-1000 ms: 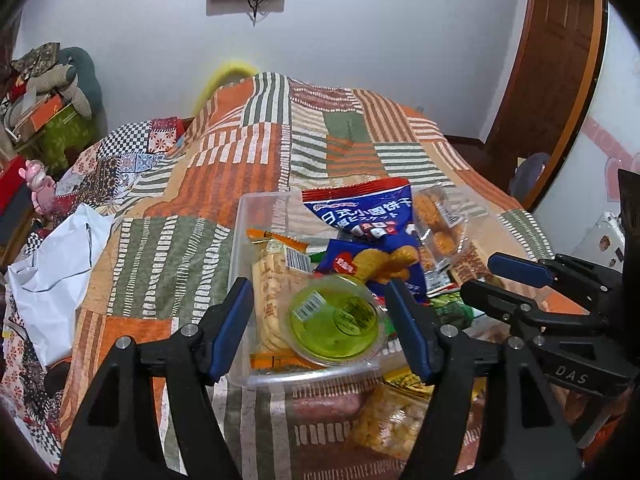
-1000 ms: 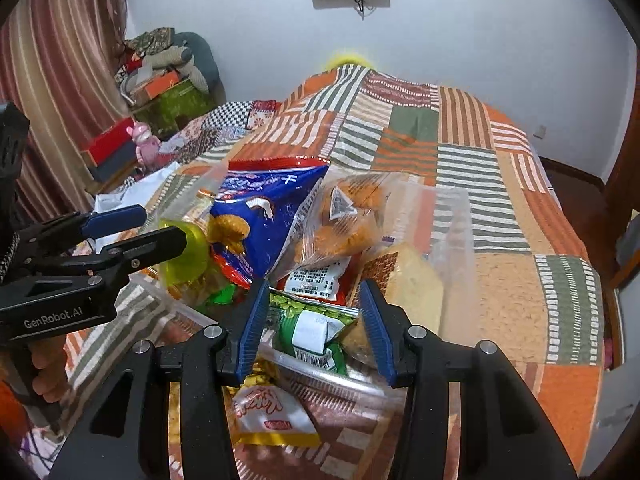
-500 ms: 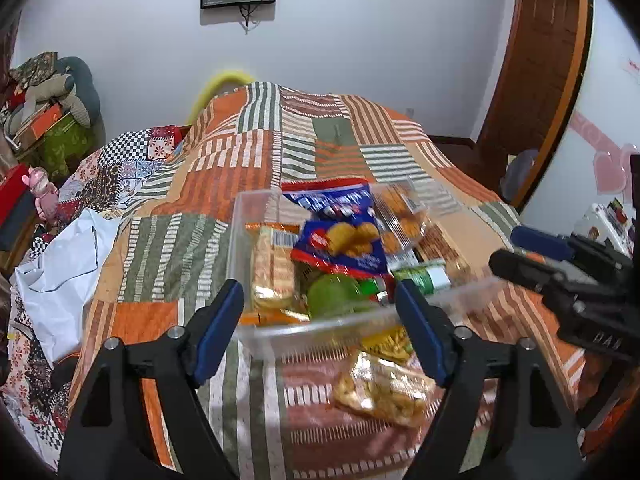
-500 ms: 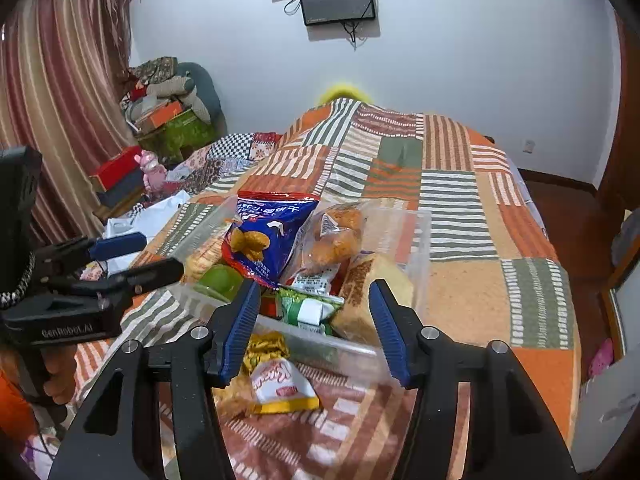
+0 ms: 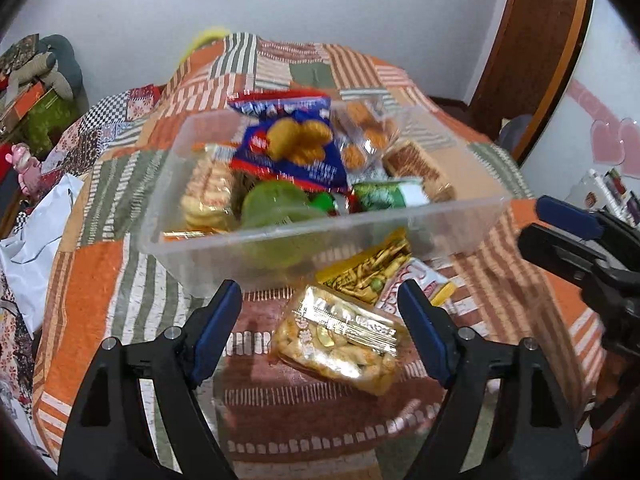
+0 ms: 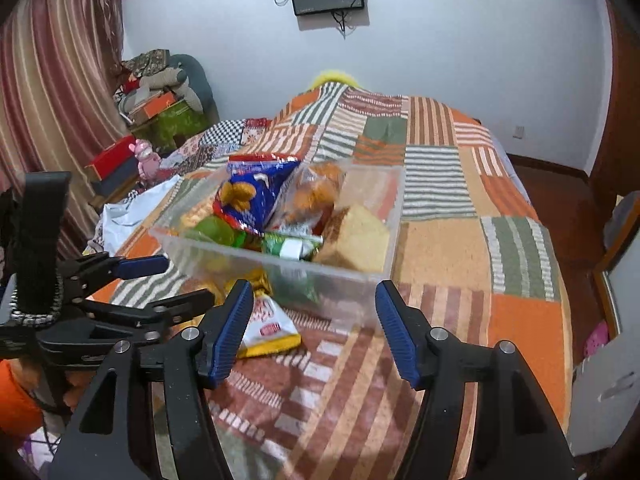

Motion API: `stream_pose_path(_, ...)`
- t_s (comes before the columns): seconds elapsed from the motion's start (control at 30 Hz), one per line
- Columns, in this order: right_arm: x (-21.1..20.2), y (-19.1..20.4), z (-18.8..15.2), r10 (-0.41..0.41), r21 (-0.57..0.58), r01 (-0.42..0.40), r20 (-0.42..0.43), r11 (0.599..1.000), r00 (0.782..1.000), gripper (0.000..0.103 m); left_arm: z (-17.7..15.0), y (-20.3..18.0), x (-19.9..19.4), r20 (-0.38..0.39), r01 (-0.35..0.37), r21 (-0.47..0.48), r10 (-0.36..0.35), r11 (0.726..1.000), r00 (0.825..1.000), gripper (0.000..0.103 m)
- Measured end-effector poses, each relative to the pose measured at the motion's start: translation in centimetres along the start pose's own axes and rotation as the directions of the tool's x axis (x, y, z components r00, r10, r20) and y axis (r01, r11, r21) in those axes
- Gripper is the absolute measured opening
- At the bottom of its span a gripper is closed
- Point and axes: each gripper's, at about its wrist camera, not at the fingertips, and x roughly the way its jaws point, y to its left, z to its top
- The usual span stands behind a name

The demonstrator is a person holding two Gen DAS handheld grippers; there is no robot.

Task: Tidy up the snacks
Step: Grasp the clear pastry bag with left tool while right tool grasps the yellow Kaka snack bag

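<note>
Snack bin on the bed, two packets outside it.
My left gripper [image 5: 320, 322] is apart, my right gripper [image 6: 314, 326] opening, both empty; bin [image 5: 400, 226] holds blue bag [image 5: 292, 148], green cup [image 5: 276, 204], cake [image 6: 354, 238]; packets [image 5: 340, 340] lie at its near wall.

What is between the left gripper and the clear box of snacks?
In the left wrist view, a clear snack packet lies on the quilt between the open left gripper and the clear box.
</note>
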Motion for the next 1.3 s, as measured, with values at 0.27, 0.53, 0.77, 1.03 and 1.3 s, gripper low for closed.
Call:
stream_pose_path(0.27, 1.1, 0.0, -1.0, 0.011, 0.001, -0.011, -0.045, 1.000, 0.999, 0.060, -1.8, 1.1, 0.7, -0.033, 0.000, -0.003, 0.000, 1.000, 0.999, 0.080)
stream_pose_path(0.53, 2.1, 0.6, -1.5, 0.030, -0.007, -0.031, -0.078, 1.000, 0.997, 0.060, -3.2, 3.2, 0.0, -0.042, -0.004, -0.006, 0.004, 1.000, 0.999, 0.081)
stream_pose_path(0.77, 2.9, 1.3, -1.5, 0.041, -0.021, -0.043, -0.104, 0.999, 0.994, 0.060, -2.8, 2.3, 1.7, -0.080, 0.055, -0.012, -0.056, 0.998, 0.995, 0.064)
stream_pose_path(1.03, 4.8, 3.2, -1.1, 0.040, -0.098, -0.055, -0.144, 0.994, 0.989, 0.061, -3.7, 3.8, 1.0, -0.071, 0.073, -0.041, -0.075, 0.997, 0.995, 0.046)
stream_pose_path(1.3, 7.4, 4.5, -1.3, 0.024, -0.152, -0.057, -0.209, 0.987, 0.978, 0.065, -4.8, 5.7, 0.2, -0.060, 0.035, -0.041, -0.038, 0.999, 0.997, 0.045)
